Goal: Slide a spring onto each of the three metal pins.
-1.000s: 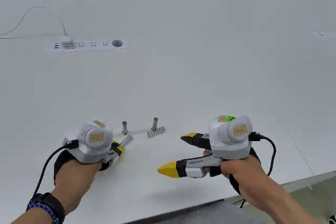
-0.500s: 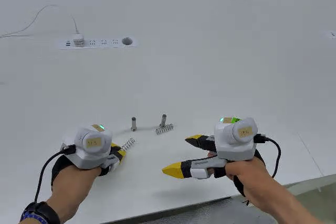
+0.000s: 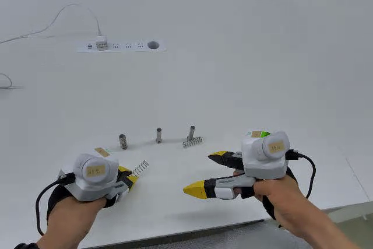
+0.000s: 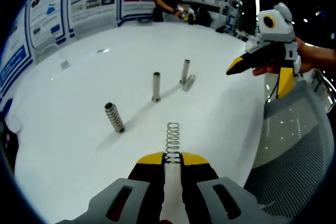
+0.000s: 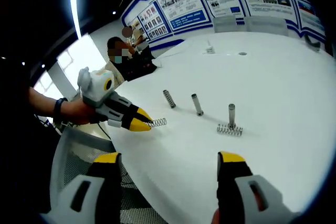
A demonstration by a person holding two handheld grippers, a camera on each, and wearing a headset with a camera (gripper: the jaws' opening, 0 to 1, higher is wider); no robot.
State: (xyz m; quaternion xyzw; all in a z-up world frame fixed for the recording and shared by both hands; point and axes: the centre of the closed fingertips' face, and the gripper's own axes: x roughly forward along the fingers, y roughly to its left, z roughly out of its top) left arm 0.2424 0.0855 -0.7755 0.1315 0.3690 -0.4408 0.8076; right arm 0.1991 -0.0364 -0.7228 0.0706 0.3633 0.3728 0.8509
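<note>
- On the white surface [image 3: 233,74], three metal pins stand upright in a row. The left pin [image 3: 123,141] is sleeved by a fitted spring [image 4: 114,117], while the middle pin [image 3: 158,135] and right pin [image 3: 191,133] are bare.
- A loose spring [image 3: 193,141] lies flat at the foot of the right pin.
- The left gripper [image 3: 129,176] has its fingers closed on one end of a held spring [image 3: 140,168], which points toward the pins but stops short of them.
- The right gripper [image 3: 205,173] hovers nearby, its fingers spread wide and gripping nothing.
</note>
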